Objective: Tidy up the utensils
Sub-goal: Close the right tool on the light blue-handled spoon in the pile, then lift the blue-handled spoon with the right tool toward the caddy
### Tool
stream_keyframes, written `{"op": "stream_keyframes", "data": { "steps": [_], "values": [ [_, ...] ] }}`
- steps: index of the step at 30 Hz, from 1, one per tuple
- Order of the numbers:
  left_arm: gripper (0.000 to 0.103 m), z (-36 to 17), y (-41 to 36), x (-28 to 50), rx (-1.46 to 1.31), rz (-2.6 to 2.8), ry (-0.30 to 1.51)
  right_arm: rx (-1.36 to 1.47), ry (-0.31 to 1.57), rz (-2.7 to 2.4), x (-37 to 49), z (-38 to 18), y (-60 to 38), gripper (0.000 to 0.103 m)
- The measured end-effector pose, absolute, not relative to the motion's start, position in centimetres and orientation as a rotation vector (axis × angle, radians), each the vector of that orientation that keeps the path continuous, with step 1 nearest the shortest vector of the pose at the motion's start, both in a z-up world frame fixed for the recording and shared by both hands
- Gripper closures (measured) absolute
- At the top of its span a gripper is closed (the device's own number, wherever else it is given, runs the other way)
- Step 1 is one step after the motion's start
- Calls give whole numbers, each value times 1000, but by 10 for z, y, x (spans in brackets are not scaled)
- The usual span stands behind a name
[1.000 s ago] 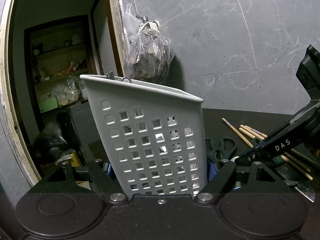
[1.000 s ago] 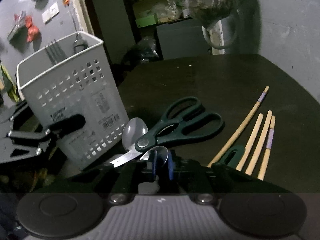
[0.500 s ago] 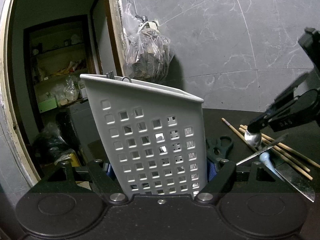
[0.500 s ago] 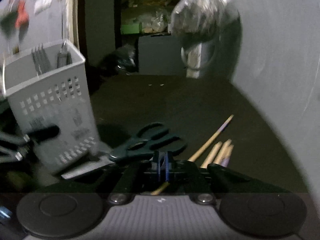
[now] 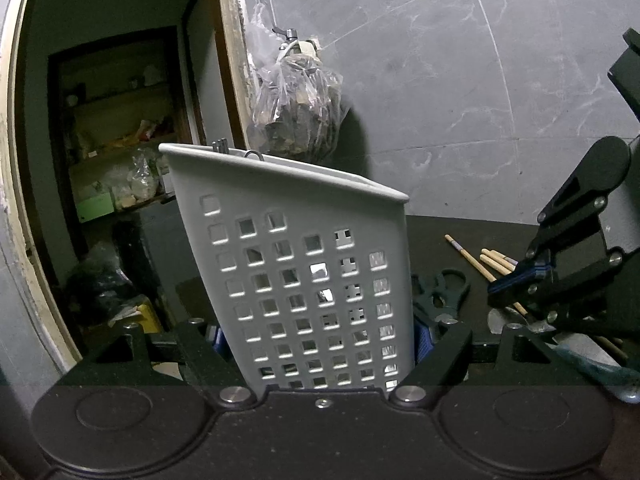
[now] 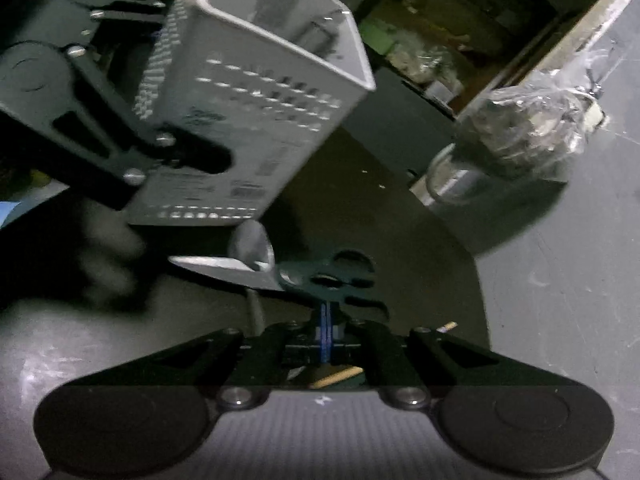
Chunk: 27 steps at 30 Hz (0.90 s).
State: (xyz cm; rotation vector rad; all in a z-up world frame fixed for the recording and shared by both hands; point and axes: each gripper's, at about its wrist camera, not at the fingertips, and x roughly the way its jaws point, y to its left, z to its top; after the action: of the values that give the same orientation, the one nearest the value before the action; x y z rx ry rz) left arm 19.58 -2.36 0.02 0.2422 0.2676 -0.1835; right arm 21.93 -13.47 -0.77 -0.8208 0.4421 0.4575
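The left gripper (image 5: 320, 344) squeezes the bottom of the gray utensil basket (image 5: 296, 264) from both sides and holds it up on the dark table (image 5: 472, 228). The right gripper (image 6: 325, 336) has just closed, its 2 blue pads pressed flat together with nothing between them. Just past it lie the green scissors (image 6: 320, 276) and a spoon (image 6: 251, 246), with wooden chopsticks (image 5: 494, 260) nearby.
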Motion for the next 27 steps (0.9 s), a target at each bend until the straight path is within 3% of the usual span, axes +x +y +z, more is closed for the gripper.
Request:
{"op": "stream_keyframes", "data": {
  "steps": [7, 10, 14, 20, 22, 24, 27],
  "values": [
    [23, 1, -20, 196, 230, -191, 268, -569, 546, 469, 239, 3, -163, 92],
    [23, 0, -19, 197, 227, -194, 270, -392, 638, 488, 251, 7, -187, 73],
    [23, 0, -19, 198, 230, -192, 273, -206, 723, 518, 257, 3, -212, 69],
    [23, 1, -20, 199, 232, -192, 276, -157, 737, 548, 261, -5, -214, 62],
    [23, 1, -20, 199, 232, -192, 276, -163, 735, 551, 262, -4, -212, 63],
    [23, 1, -20, 198, 231, -192, 275, -174, 727, 562, 263, -5, -209, 76],
    [23, 0, -20, 198, 231, -192, 276, -210, 706, 555, 257, -4, -203, 87]
  ]
}}
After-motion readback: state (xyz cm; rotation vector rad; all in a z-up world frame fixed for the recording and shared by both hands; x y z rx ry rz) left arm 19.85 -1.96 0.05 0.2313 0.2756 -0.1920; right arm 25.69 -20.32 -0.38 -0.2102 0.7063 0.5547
